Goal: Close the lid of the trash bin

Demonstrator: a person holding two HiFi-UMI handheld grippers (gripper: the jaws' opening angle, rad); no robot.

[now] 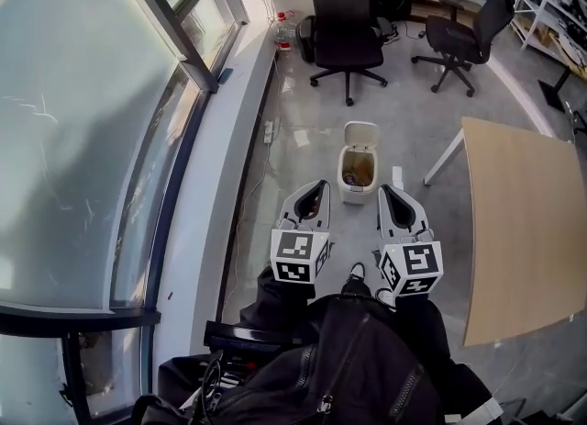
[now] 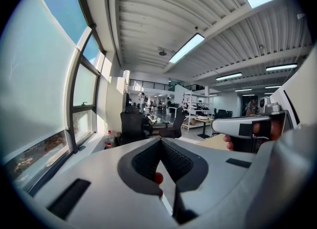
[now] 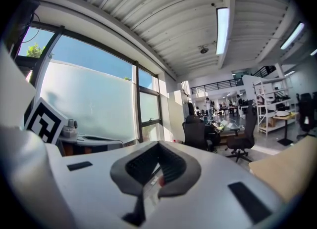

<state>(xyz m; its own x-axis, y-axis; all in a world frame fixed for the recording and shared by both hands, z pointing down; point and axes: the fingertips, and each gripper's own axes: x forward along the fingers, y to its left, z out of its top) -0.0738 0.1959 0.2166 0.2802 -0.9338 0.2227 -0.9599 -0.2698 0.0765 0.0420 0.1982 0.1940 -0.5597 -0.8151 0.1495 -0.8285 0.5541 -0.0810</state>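
**Clear floor up to the bin, hemmed in on both sides**

Bare grey floor (image 1: 312, 152) runs unblocked from the left gripper (image 1: 315, 186) and right gripper (image 1: 386, 190) to the trash bin (image 1: 356, 180). Its raised lid (image 1: 360, 131) stands at the far rim. A small white object (image 1: 397, 178) lies just beside the bin. The wooden table (image 1: 523, 230) and its white leg (image 1: 443, 159) crowd the right. The window sill (image 1: 206, 221) and a power strip (image 1: 269, 131) line the left. A black office chair (image 1: 344, 19) and a second chair (image 1: 463, 33) stand well beyond.

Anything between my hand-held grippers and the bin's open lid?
Nothing visible: only bare floor separates the left hand-held gripper and right hand-held gripper from the trash bin, whose lid stands open on its far side.
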